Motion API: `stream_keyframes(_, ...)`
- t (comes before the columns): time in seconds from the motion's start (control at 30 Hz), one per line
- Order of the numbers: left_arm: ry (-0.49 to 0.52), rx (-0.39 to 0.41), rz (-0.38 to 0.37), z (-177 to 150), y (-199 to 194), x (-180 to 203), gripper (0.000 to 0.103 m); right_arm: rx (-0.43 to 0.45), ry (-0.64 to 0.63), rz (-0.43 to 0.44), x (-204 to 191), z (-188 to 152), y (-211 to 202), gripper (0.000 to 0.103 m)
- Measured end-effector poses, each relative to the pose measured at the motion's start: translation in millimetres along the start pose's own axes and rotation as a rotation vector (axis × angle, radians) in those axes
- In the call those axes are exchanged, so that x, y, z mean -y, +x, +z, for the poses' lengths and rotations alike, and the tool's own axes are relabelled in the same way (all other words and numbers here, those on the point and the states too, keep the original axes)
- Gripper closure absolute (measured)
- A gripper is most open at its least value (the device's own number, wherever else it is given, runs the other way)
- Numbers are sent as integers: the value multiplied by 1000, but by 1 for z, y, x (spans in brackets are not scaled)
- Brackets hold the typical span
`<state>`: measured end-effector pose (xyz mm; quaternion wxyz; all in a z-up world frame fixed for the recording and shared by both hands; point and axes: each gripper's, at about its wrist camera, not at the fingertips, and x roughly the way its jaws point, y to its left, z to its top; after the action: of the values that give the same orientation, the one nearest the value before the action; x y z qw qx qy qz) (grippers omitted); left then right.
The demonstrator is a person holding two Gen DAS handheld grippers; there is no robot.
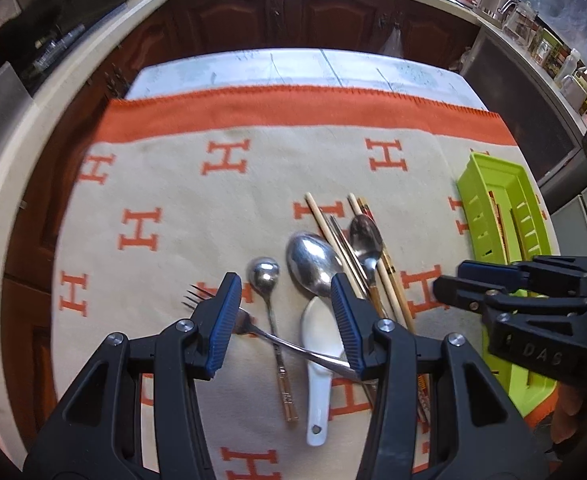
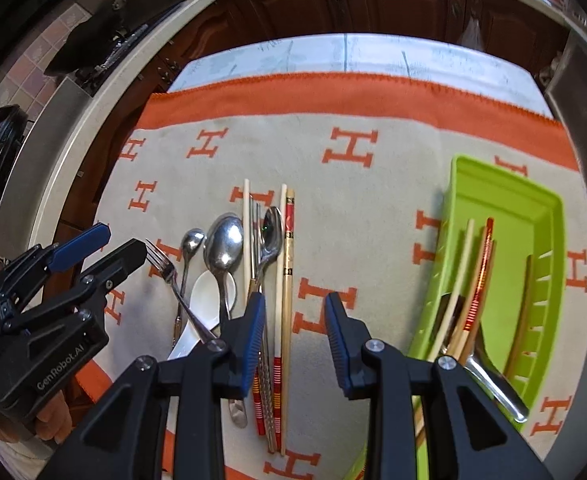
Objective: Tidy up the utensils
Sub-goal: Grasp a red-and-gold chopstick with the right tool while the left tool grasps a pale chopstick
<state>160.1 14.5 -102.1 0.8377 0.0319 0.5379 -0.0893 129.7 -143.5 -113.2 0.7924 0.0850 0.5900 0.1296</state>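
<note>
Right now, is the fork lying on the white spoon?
Touching: the left wrist view shows the fork handle crossing directly over the white ceramic spoon.

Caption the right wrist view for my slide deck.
Open right tongs above chopsticks and spoons on the blanket; green tray partly filled.

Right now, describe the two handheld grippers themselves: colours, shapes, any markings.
Both are black plastic, with angular cut-out arms joined by silver bolts. The left gripper and right gripper carry blue ribbed pads on the inner faces of their fingers. The left one's body reads "GenRobot.AI"; the right one's shows "DAS". No cables or sleeves are visible.
</note>
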Motion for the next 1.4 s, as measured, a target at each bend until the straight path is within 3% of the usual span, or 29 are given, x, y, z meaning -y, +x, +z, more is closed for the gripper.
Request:
stream_keyframes(0.17,-17,-44,-35,-2,15,3,60,-33,17,23,2,1,15,74)
stream_keyframes(0.23,-13,-49,-38,-3,16,5,60,-62,12,38,1,1,24,84)
stream_keyframes(0.5,-9,-67,-52,-7,22,10,60,-142,-12,34,-5,-8,54,96)
stream_keyframes(0.97,-26,-87,-92,-5,19,16,61,-120,-75,-70,-16,-11,62,97)
stream_keyframes(1.13,-24,-118,-141,3,20,34,72,-108,24,4,3,-13,59,97)
stream_keyframes(1.4,-17,-207,-162,11,45,62,80,-68,163,82,33,-18,39,97)
